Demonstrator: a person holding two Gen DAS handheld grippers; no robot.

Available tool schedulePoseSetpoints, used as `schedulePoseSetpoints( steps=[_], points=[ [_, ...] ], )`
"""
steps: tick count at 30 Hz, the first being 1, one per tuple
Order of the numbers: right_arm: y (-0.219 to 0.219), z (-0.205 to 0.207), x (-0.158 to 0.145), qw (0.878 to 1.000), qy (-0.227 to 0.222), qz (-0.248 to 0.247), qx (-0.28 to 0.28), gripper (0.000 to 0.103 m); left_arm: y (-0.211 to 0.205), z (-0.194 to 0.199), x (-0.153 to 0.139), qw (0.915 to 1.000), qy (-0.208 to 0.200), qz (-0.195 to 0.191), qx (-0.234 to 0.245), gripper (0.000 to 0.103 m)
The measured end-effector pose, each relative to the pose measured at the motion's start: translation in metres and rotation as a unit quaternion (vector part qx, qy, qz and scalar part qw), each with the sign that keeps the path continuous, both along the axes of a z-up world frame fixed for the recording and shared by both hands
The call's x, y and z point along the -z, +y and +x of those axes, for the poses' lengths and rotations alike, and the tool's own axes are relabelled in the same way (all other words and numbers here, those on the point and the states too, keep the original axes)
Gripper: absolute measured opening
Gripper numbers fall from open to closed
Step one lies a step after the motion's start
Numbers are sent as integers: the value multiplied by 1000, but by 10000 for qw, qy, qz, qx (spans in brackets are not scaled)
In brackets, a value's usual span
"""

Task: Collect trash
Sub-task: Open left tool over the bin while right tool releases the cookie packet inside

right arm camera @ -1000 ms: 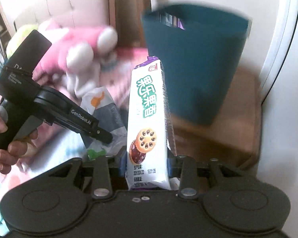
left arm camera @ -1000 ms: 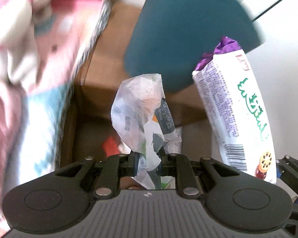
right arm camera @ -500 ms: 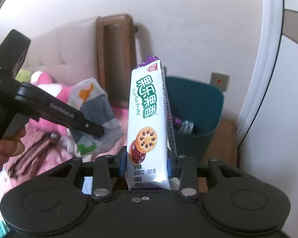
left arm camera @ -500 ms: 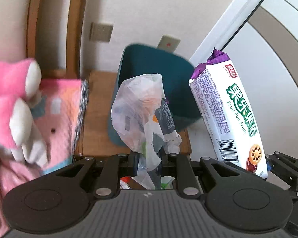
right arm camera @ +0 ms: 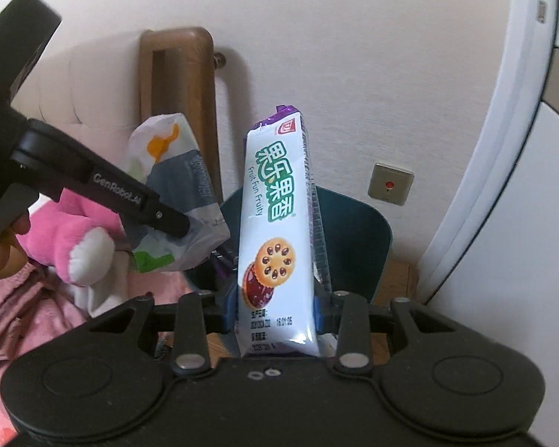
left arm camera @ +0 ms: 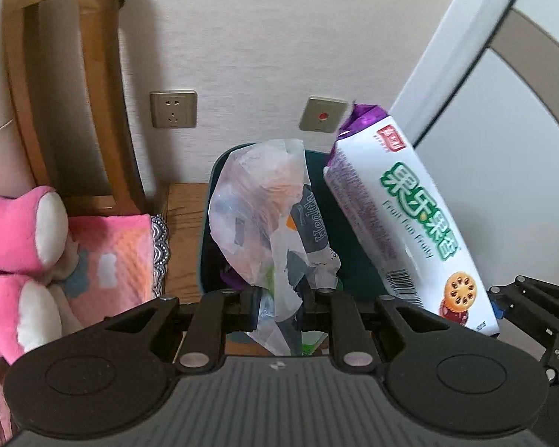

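Note:
My left gripper (left arm camera: pixel 279 296) is shut on a crumpled clear plastic wrapper (left arm camera: pixel 264 216) that stands up in front of the dark teal trash bin (left arm camera: pixel 210 231). My right gripper (right arm camera: pixel 275 309) is shut on a white and purple biscuit packet (right arm camera: pixel 279 231), held upright before the same bin (right arm camera: pixel 357 238). In the left wrist view the packet (left arm camera: pixel 402 216) leans at the right, over the bin's right side. The right wrist view shows the left gripper (right arm camera: pixel 171 219) at the left with the wrapper (right arm camera: pixel 167 193) in its tips. Something purple (right arm camera: pixel 220 264) lies inside the bin.
The bin stands on a wooden nightstand (left arm camera: pixel 184 223) against a beige wall with a socket (left arm camera: pixel 173 109) and a switch plate (left arm camera: pixel 322 114). A wooden headboard (left arm camera: pixel 67 85), a pink plush toy (left arm camera: pixel 15 253) and pink bedding (left arm camera: pixel 111 257) lie left. A white door frame (right arm camera: pixel 495 149) runs at the right.
Both grippers have risen and pulled back with their loads; the bin now sits lower and smaller in both views, its open top visible. Grips are unchanged.

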State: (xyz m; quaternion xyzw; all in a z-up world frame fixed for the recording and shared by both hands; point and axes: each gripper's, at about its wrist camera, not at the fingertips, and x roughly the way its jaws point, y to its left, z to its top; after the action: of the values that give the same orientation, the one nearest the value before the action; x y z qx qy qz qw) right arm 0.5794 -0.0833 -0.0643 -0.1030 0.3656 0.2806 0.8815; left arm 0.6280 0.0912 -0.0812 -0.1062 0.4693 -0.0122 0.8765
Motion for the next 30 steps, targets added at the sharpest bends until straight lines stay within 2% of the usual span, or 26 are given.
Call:
schedulePoseSetpoints(
  steps=[6,12,19,25,27,29,30],
  points=[
    [8,56,30,9988,289,-341,-182,35,-9,56,25,9989,368,213,-201,17],
    [15,91,62,9949,532,-742,-421,35,-13,97,52,9953,812,371,-370,17],
    [27,107,86,9893,667,-1035,-780,35,-21,120,84,9886,1336,606,-345,17],
    [33,108,97,9836,692,-1333,-994,38,-20,130,107,9829,1723,547,-348,18],
    [35,107,97,9820,639,-1423,-1069,40,-20,132,113,9811,1834,509,-355,21],
    [35,107,98,9807,686,-1450,-1122,42,-20,133,117,9798,1907,477,-374,29],
    [35,106,99,9803,718,-1455,-1129,43,-21,134,117,9797,1912,466,-380,30]
  ],
)
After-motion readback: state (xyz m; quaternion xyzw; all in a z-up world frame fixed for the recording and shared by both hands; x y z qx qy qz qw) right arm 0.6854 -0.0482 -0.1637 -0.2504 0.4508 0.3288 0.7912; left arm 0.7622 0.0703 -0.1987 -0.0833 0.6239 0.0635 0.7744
